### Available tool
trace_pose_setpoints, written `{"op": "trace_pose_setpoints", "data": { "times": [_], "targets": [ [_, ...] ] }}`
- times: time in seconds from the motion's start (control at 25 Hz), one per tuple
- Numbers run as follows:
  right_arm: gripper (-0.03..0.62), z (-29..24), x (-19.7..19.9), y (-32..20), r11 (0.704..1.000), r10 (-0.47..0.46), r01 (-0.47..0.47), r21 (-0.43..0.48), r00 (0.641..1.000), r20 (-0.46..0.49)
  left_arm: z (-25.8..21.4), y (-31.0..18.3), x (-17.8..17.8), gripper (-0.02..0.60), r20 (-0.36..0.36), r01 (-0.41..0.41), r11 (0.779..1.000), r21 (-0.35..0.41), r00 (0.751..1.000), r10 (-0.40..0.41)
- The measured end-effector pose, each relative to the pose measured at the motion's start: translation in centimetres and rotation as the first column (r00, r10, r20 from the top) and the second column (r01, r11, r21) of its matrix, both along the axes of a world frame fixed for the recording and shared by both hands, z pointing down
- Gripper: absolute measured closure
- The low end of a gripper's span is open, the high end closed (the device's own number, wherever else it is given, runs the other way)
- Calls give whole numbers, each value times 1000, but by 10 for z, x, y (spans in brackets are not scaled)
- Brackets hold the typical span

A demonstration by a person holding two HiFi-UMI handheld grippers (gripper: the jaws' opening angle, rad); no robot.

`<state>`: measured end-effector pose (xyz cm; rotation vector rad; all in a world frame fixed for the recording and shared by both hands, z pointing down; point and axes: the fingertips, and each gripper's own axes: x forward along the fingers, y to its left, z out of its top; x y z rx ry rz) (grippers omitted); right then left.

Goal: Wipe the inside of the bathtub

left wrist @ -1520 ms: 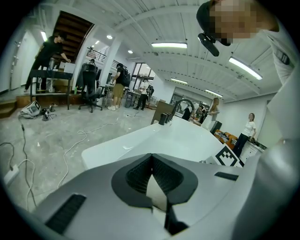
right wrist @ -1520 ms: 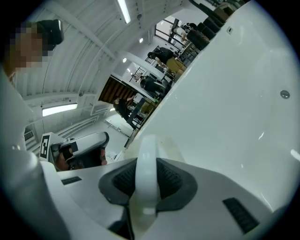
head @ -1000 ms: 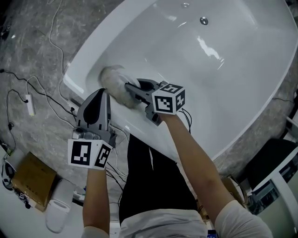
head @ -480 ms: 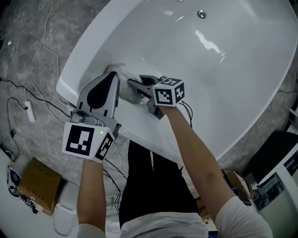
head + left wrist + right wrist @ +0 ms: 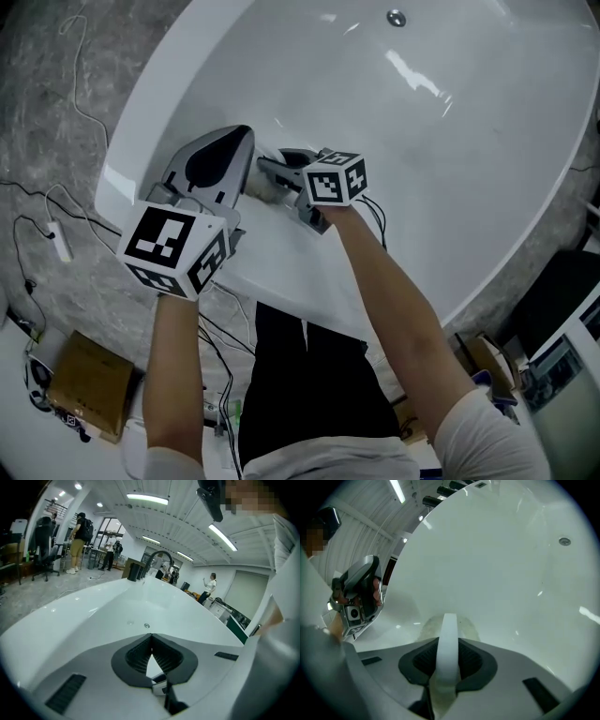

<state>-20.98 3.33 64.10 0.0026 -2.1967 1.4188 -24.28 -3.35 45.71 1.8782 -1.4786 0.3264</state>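
We see the long white oval bathtub [image 5: 487, 159] with its long axis running from the lower left to the upper right of the head view. Its small round metal drain [image 5: 396, 17] sits at the far upper end. The right gripper [image 5: 449, 641] is clenched on the white strap [image 5: 449, 658] of a pale fluffy wiping pad [image 5: 468, 629]. The strap runs lengthwise between the jaws, straight ahead of them. The pad lies against the tub's inner wall at the near left end. In the head view the right gripper [image 5: 272, 169] points leftward, toward that narrow end.

The left gripper [image 5: 151, 639] has its jaw tips pressed together with nothing between them, and it aims along the tub toward the dark curved faucet [image 5: 157, 557]. In the head view it [image 5: 234, 145] hangs just beside the right gripper's jaws, over the wall below the left rim, crowding that side. We cannot tell whether it touches the tub.

Up and to the right, the bare white basin stretches open to the drain. Outside the rim lie a grey mottled floor [image 5: 56, 112] and thin white cables [image 5: 66, 225].
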Motion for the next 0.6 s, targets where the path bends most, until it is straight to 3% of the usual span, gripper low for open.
{"op": "trace_pose_setpoints", "data": {
  "times": [0.36, 0.6],
  "targets": [
    [496, 30, 2, -12, 1000, 28, -28, -15, 1000, -14, 45, -22, 8, 571, -35, -105, 993, -62, 994, 103],
    [497, 57, 10, -19, 998, 56, -57, -18, 997, -52, 82, -27, 15, 571, -16, -218, 965, -143, 976, 218]
  ]
}}
